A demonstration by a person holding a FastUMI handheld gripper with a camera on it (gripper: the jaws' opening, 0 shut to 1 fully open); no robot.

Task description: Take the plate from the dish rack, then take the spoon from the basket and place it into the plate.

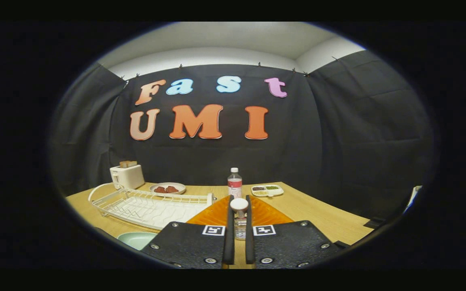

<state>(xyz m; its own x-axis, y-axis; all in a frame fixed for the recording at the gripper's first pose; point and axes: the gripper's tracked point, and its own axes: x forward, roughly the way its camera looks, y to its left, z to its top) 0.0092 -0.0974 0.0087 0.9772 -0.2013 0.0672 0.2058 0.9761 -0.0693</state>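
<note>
My gripper (239,202) is shut on the spoon (239,205). Its round white end pokes out just past the fingertips, and its shiny handle runs back down the narrow gap between the two pads. Right behind the fingers lies the orange basket (212,216), partly hidden by the gripper body. The pale green plate (136,239) sits on the table beside my left finger, near the table's front edge. Further left stands the white wire dish rack (148,206), with nothing standing in it.
Along the back of the wooden table (318,214) stand a white toaster (127,176), a plate of red food (167,188), a clear water bottle (235,182) and a small divided dish (267,189). Bare wood stretches to the right of the basket.
</note>
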